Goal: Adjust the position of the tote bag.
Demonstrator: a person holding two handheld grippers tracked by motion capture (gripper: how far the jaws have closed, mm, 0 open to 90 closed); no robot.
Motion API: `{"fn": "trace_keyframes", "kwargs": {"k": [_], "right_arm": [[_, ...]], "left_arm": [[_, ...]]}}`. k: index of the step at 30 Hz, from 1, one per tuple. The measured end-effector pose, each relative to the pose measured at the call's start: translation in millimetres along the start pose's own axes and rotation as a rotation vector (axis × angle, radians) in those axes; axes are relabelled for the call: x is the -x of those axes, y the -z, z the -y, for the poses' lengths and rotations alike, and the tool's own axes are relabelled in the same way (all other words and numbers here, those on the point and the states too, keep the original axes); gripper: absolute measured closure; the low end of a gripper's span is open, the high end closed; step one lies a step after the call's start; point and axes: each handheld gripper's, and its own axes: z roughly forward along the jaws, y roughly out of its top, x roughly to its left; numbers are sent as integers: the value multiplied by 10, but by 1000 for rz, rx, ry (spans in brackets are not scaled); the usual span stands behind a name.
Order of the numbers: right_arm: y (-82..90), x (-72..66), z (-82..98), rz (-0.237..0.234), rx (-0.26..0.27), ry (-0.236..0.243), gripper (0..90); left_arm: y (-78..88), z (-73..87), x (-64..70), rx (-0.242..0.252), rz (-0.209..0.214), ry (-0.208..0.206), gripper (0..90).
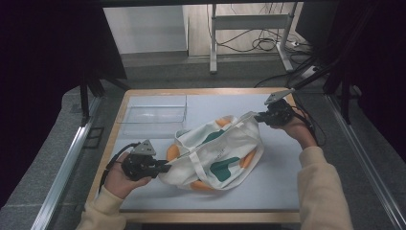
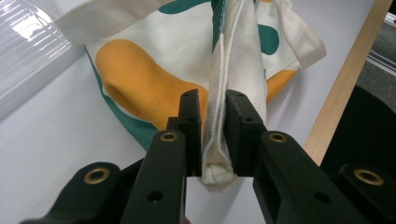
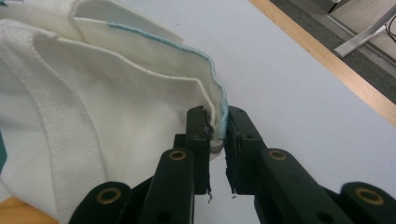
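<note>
A cream cloth tote bag with orange and green patches lies in the middle of the table. My left gripper is at the bag's near-left corner, shut on a folded hem of the bag between its pads. My right gripper is at the far-right corner, shut on the bag's blue-stitched edge. The bag is stretched between the two grippers. A webbing strap runs down the cloth in the right gripper view.
A clear plastic tray stands at the back left of the pale mat. The table's wooden rim frames the mat. A metal stand and cables are on the floor beyond the table.
</note>
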Motion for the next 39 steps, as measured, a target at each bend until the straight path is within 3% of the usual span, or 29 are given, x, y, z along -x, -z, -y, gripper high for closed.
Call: {"fn": "trace_keyframes", "kwargs": {"k": [9, 15, 20, 39], "right_arm": [[139, -63, -67, 27, -14, 39, 802], [326, -124, -50, 36, 6, 53, 802], [401, -186, -16, 43, 2, 42, 803], [497, -227, 33, 28, 25, 34, 802]], "left_arm": [[32, -8, 8, -3, -23, -2, 797], [147, -57, -19, 17, -69, -9, 811], [166, -96, -47, 15, -81, -7, 838], [174, -85, -198, 14, -36, 8, 842]]}}
